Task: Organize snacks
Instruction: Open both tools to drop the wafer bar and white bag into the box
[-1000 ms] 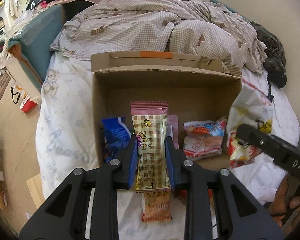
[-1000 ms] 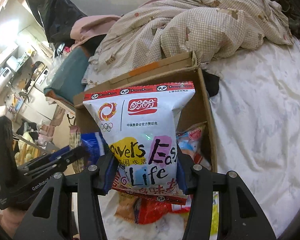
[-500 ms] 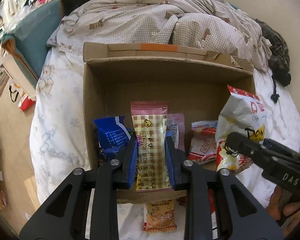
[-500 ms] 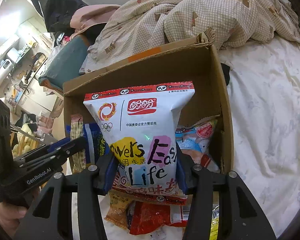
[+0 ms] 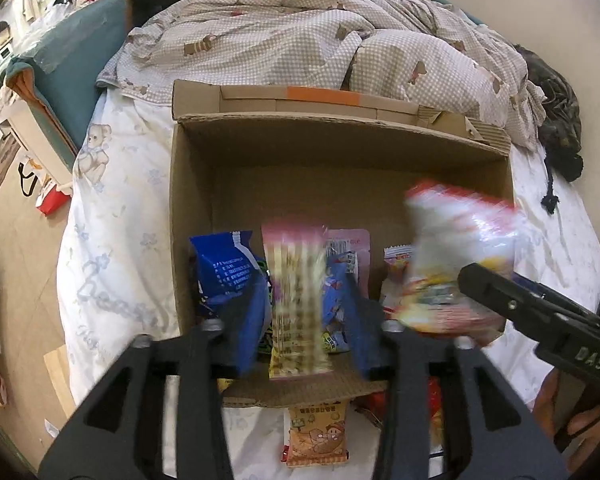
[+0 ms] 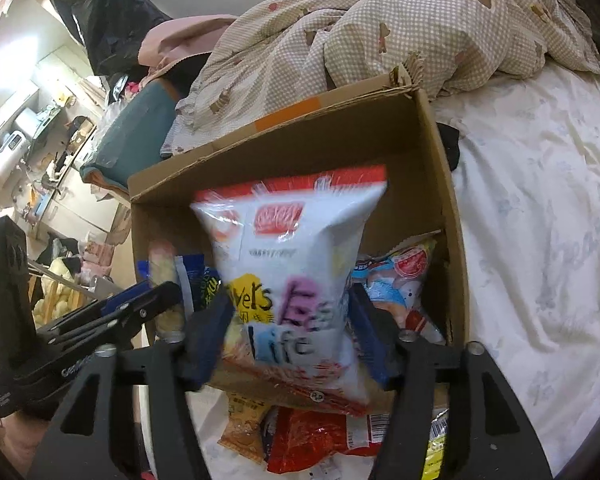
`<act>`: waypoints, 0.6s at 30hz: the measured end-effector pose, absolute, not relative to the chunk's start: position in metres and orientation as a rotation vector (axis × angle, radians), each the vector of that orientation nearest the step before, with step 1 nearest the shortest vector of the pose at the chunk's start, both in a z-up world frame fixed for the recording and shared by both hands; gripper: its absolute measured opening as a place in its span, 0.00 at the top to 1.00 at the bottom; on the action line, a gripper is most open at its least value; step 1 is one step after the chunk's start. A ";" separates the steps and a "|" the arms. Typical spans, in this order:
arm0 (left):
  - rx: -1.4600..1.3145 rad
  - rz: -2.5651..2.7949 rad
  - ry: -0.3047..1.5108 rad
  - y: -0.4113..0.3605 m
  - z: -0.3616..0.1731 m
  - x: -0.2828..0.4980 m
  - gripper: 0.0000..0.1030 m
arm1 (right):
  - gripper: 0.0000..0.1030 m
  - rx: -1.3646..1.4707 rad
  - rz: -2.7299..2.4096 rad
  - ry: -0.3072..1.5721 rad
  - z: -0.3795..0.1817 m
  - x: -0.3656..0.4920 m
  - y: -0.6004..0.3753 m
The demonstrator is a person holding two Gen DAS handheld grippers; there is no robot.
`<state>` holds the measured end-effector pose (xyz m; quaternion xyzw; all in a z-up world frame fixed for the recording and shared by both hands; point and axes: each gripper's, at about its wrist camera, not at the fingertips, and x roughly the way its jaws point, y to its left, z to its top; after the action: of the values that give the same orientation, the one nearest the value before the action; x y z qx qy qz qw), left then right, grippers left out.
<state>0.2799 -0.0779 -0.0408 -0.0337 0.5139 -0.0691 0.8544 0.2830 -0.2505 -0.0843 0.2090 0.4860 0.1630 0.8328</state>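
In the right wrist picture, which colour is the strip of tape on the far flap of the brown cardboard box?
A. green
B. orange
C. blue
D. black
B: an orange strip of tape lies on the far flap of the brown cardboard box, behind the large white snack bag.

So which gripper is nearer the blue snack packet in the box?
Left. The left gripper hangs right beside the blue snack packet; the right gripper is farther over, around the white chip bag.

Beyond my fingers, a checked bear-print quilt (image 5: 308,44) lies crumpled over the white sheet (image 5: 112,216), a teal cushion (image 5: 72,60) beside it.
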 end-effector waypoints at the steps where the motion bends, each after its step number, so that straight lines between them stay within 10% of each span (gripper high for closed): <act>1: -0.068 -0.137 1.075 -0.078 -0.040 0.279 0.43 | 0.24 0.444 0.342 1.023 -0.083 0.283 -0.251; 3: -0.063 -0.125 1.058 -0.077 -0.038 0.277 0.28 | 0.22 0.428 0.325 1.002 -0.079 0.282 -0.252; 18: -0.040 -0.121 1.029 -0.077 -0.032 0.275 0.27 | 0.21 0.422 0.318 0.997 -0.078 0.282 -0.256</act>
<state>0.2748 -0.0771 -0.0317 -0.0190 0.4916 -0.0576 0.8687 0.2816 -0.2559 -0.0778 0.2001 0.4725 0.1507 0.8450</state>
